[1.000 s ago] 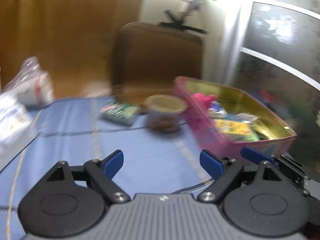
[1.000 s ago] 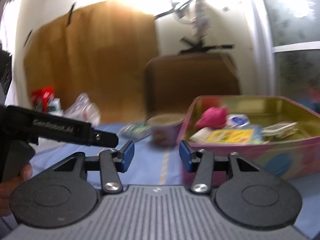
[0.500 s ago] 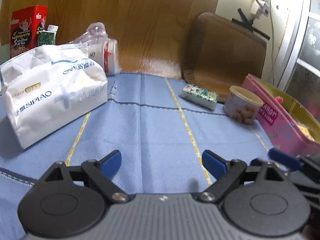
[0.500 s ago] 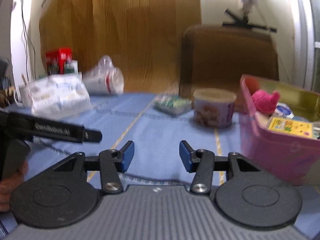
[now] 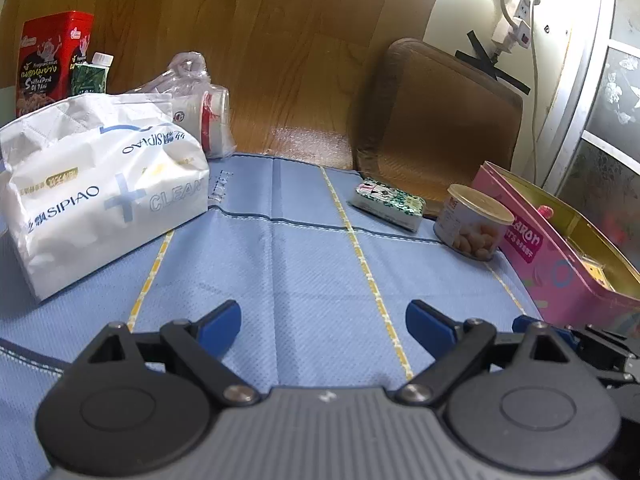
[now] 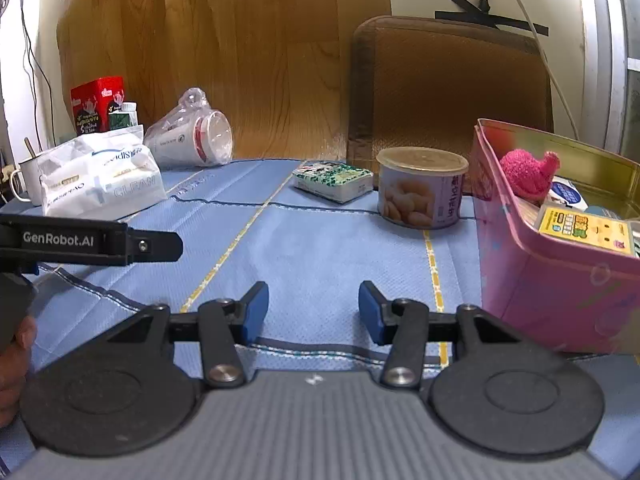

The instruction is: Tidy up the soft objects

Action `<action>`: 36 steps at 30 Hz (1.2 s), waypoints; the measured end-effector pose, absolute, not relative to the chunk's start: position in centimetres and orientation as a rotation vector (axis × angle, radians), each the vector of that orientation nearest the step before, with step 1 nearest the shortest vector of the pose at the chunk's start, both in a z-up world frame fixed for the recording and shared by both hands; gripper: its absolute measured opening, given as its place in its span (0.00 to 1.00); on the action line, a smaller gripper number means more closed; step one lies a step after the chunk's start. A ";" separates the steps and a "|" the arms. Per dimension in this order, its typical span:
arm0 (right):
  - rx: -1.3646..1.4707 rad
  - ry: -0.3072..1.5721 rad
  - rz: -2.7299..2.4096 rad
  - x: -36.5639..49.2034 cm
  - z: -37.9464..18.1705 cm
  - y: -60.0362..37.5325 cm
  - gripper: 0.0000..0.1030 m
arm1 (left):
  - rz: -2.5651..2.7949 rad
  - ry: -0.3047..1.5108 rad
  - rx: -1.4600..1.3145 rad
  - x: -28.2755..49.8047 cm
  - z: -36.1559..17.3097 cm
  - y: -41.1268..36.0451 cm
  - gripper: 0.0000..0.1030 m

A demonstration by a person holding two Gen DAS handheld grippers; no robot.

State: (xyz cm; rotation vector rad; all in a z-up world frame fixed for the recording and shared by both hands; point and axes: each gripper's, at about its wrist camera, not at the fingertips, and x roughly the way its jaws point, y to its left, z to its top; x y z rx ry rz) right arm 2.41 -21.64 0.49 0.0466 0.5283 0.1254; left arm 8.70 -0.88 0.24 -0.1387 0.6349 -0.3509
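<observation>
Fingers of my left gripper [image 5: 323, 322] gape empty; the tissue pack [image 5: 100, 192] lies ahead-left, probably lengthwise across, nearer than to my right gripper [image 6: 313, 312], also apart.

Pink tin [image 6: 552, 280]: right end runs off the frame in the right wrist view; its contents are only partly visible over the wall, the pink plush [image 6: 528, 172] hidden below by the wall; in the left wrist view the tin's near corner sits behind the gripper body. Mug [image 6: 28, 178]: lower part hidden behind the tissue pack [image 6: 100, 184]. Red box [image 5: 52, 60]: foot concealed by the same pack; small print illegible. Hand [image 6: 14, 368]: cut by the left edge.
</observation>
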 end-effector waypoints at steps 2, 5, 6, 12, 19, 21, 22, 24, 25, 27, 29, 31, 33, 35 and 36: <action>0.044 0.537 0.121 2.5 0.4 -21.6 0.51 | -0.353 0.637 -0.139 8.8 0.2 -0.8 0.90; 0.038 0.544 0.116 2.6 0.4 -21.5 0.51 | -0.354 0.641 -0.140 8.8 0.2 -0.8 0.90; 0.035 0.543 0.114 2.7 0.4 -21.4 0.51 | -0.355 0.642 -0.142 8.8 0.2 -0.8 0.90; 0.033 0.544 0.109 2.7 0.4 -21.4 0.52 | -0.356 0.645 -0.151 8.7 0.2 -0.7 0.90; 0.030 0.548 0.110 2.8 0.3 -21.4 0.53 | -0.359 0.646 -0.151 8.7 0.2 -0.8 0.91; 0.029 0.549 0.110 2.8 0.3 -21.4 0.53 | -0.360 0.646 -0.151 8.6 0.2 -0.8 0.91; 0.029 0.549 0.110 2.8 0.3 -21.4 0.53 | -0.360 0.646 -0.151 8.6 0.2 -0.8 0.91; 0.030 0.550 0.110 2.8 0.3 -21.4 0.53 | -0.361 0.647 -0.151 8.7 0.1 -0.8 0.91; 0.030 0.550 0.111 2.8 0.3 -21.4 0.53 | -0.361 0.646 -0.151 8.7 0.1 -0.8 0.91; 0.030 0.550 0.110 2.8 0.3 -21.4 0.53 | -0.361 0.647 -0.151 8.6 0.1 -0.8 0.91; 0.030 0.550 0.110 2.8 0.3 -21.4 0.53 | -0.361 0.646 -0.151 8.6 0.1 -0.8 0.91; 0.031 0.550 0.110 2.8 0.3 -21.4 0.53 | -0.361 0.647 -0.152 8.6 0.1 -0.8 0.91; 0.031 0.551 0.110 2.8 0.3 -21.4 0.53 | -0.360 0.646 -0.152 8.6 0.1 -0.8 0.91; 0.029 0.550 0.110 2.8 0.2 -21.4 0.53 | -0.360 0.646 -0.152 8.6 0.1 -0.9 0.91; 0.029 0.550 0.110 2.8 0.2 -21.4 0.53 | -0.360 0.646 -0.152 8.6 0.1 -0.8 0.91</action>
